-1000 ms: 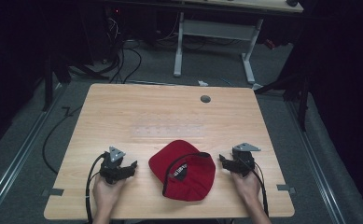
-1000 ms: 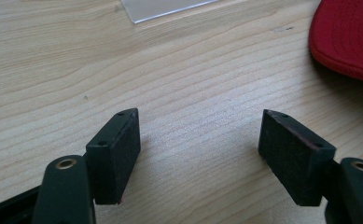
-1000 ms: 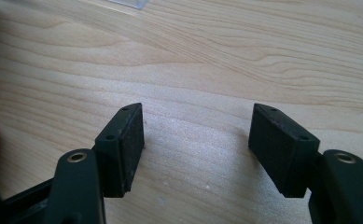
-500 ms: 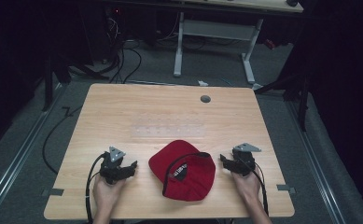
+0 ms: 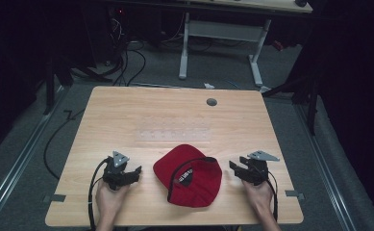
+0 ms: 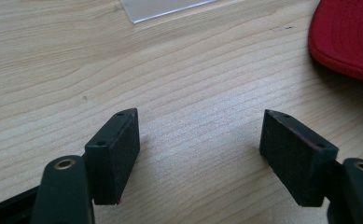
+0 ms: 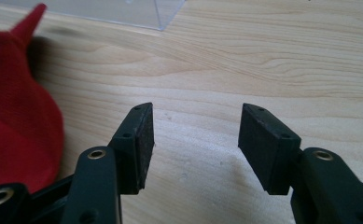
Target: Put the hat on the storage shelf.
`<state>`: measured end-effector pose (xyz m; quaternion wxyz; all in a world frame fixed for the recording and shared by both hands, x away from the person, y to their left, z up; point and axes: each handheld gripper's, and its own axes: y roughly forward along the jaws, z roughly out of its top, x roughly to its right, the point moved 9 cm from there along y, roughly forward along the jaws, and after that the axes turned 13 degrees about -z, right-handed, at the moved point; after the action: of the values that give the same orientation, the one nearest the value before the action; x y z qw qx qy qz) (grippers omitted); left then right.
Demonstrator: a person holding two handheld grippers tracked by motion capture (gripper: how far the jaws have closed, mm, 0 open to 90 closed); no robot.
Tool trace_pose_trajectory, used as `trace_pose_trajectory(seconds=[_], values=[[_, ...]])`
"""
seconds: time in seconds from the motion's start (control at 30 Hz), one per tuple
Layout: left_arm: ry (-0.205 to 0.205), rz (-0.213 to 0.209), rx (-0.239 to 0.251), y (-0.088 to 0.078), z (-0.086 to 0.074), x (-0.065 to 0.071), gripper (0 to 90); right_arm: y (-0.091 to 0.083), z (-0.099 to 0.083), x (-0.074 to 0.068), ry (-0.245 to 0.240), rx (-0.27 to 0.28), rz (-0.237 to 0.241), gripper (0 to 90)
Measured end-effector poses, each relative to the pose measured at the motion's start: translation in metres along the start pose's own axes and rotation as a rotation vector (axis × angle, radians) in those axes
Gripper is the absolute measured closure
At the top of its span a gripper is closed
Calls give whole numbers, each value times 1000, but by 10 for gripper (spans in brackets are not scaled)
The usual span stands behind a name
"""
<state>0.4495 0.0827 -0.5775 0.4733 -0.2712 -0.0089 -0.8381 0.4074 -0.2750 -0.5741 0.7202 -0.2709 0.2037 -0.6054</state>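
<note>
A red cap (image 5: 189,175) with a black label lies on the wooden table (image 5: 127,110) near its front edge, between my two grippers. My left gripper (image 5: 135,172) rests on the table left of the cap, pointing toward it, with jaws open over bare wood (image 6: 200,135); the cap's edge (image 6: 352,37) is at the upper right of that view. My right gripper (image 5: 232,166) sits to the right of the cap, a short gap away. Its jaws (image 7: 195,135) have just been closing, still stand apart, and hold nothing. The cap (image 7: 16,126) lies to their left.
A clear plastic sheet (image 5: 172,134) lies flat on the table just beyond the cap. A round grey cable hole (image 5: 211,102) is near the far edge. Beyond the table stand a white desk frame (image 5: 184,43) and floor cables (image 5: 127,57).
</note>
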Motion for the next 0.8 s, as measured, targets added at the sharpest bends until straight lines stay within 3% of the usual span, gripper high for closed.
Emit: trace_pose_trajectory(seconds=[0.23, 0.4, 0.43, 0.57, 0.8], values=[[-1, -1, 0, 0, 0, 0, 285, -24, 11, -8, 4, 58, 78, 417], [0, -1, -1, 0, 0, 0, 284, -40, 22, -25, -13, 95, 166, 379], [0, -1, -1, 0, 0, 0, 283, -45, 27, -34, -23, 109, 209, 358], [0, 0, 0, 0, 0, 0, 283, -45, 32, -48, -54, 103, 252, 339], [0, 0, 1, 0, 0, 0, 283, -12, 31, -71, -90, 17, 292, 299]])
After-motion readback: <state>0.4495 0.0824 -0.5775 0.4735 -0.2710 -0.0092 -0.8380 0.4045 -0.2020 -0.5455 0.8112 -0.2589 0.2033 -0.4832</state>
